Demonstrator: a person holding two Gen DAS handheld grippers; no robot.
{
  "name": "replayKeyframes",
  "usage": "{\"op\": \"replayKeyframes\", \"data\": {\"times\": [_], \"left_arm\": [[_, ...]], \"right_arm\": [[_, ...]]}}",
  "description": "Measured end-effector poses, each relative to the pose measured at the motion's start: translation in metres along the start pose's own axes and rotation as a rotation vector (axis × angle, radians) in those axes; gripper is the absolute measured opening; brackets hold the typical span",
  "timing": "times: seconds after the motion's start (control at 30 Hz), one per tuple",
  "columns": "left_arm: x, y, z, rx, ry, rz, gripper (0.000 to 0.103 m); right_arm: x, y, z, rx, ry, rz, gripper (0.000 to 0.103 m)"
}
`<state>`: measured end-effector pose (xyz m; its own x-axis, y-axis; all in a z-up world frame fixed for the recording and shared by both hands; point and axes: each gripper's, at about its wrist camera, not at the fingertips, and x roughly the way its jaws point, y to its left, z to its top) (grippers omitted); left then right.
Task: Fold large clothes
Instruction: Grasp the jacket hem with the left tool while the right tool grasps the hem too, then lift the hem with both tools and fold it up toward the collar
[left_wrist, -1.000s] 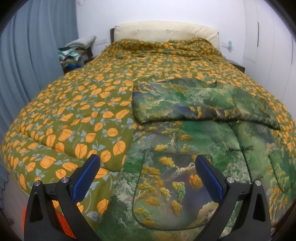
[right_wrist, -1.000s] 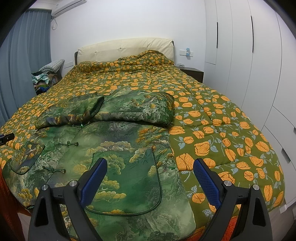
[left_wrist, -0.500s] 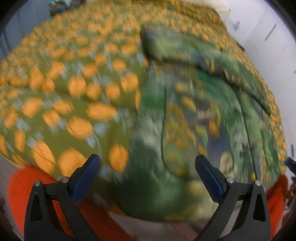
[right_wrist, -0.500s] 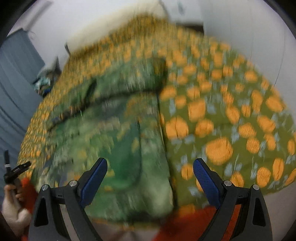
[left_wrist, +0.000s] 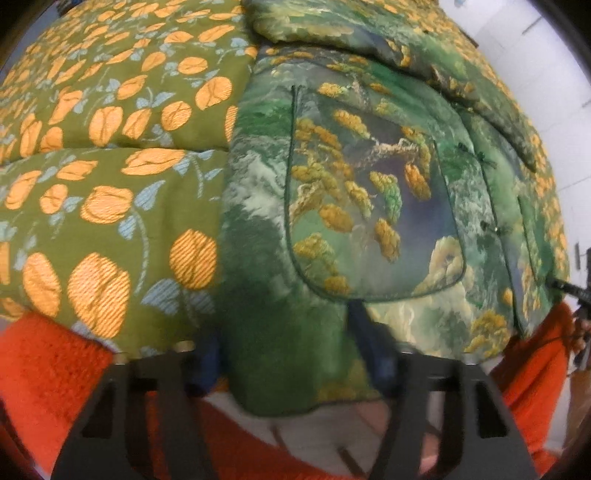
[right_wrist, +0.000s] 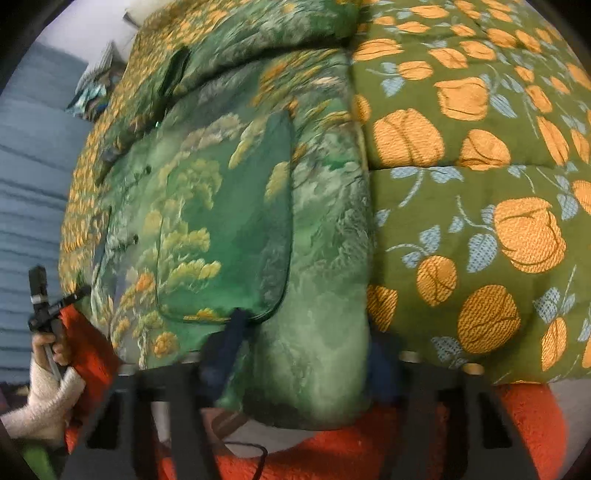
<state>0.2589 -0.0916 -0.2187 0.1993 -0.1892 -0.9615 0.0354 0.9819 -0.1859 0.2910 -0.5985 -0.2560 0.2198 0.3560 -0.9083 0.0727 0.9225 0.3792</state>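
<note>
A padded green jacket (left_wrist: 332, 177) with a landscape print lies flat on the bed, its sleeves folded across the top. Its near hem hangs over the bed's front edge. My left gripper (left_wrist: 291, 354) points steeply down at the hem's left corner. Its jaws are closing, and the fabric is bunched between the blue fingers (left_wrist: 369, 343). My right gripper (right_wrist: 301, 362) is at the right corner of the jacket (right_wrist: 229, 221). Its jaws are also closing, and the hem bulges between the fingers (right_wrist: 221, 350). Both fingertips are blurred and partly buried in cloth.
An olive quilt (left_wrist: 110, 155) with orange flowers covers the bed on both sides of the jacket. Orange fleecy fabric (left_wrist: 48, 369) shows below the quilt's edge. A hand in a pale sleeve (right_wrist: 48, 384) is at the left. A blue curtain (right_wrist: 29, 184) hangs beyond.
Both grippers tipped from looking along the bed to pointing down and dropped to the jacket's near hem. Their jaws went from wide open to narrowed around the hem fabric.
</note>
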Motion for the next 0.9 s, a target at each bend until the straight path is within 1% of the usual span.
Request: {"op": "replayKeyframes", "data": {"times": [0.03,0.07,0.1,0.13,0.3,0.4,0.53,0.63,0.7,0.73,0.77,0.83,0.87,0.9], "left_arm": [[-0.004,0.001,-0.001,0.002,0.002,0.013,0.027],[-0.008,0.003,-0.002,-0.004,0.003,0.009,0.018],[-0.015,0.006,-0.002,-0.015,0.003,-0.008,0.016],[-0.019,0.008,-0.001,-0.022,0.002,-0.021,0.012],[-0.048,0.011,-0.010,0.031,-0.022,-0.038,0.010],[-0.063,0.013,-0.018,0.044,-0.017,-0.054,0.010],[-0.081,0.018,-0.051,0.051,0.019,-0.066,0.010],[-0.099,0.026,-0.080,0.042,0.059,-0.097,0.010],[-0.113,0.032,-0.092,0.018,0.065,-0.125,0.010],[-0.122,0.031,-0.096,0.000,0.055,-0.148,0.009],[-0.131,0.034,-0.093,-0.017,0.041,-0.174,0.009],[-0.149,0.035,-0.075,-0.051,-0.016,-0.239,0.009],[-0.159,0.036,-0.061,-0.058,-0.053,-0.272,0.009],[-0.165,0.035,-0.046,-0.058,-0.085,-0.296,0.009]], "right_arm": [[-0.004,0.001,0.000,-0.010,-0.003,-0.005,0.032],[-0.009,0.004,0.000,-0.016,-0.011,-0.003,0.027],[-0.015,0.008,0.000,-0.021,-0.024,0.008,0.021],[-0.020,0.010,0.001,-0.023,-0.036,0.015,0.019],[-0.044,0.026,0.000,-0.040,-0.076,0.032,0.017],[-0.055,0.029,-0.009,-0.036,-0.080,0.052,0.016],[-0.068,0.027,-0.033,-0.007,-0.052,0.104,0.016],[-0.073,0.023,-0.055,0.035,-0.018,0.145,0.016],[-0.079,0.020,-0.069,0.085,-0.001,0.194,0.016],[-0.082,0.018,-0.073,0.114,-0.004,0.231,0.016],[-0.085,0.018,-0.074,0.131,-0.010,0.256,0.016],[-0.095,0.016,-0.066,0.172,-0.048,0.328,0.015],[-0.103,0.015,-0.053,0.185,-0.084,0.370,0.015],[-0.108,0.016,-0.042,0.186,-0.111,0.392,0.015]]}}
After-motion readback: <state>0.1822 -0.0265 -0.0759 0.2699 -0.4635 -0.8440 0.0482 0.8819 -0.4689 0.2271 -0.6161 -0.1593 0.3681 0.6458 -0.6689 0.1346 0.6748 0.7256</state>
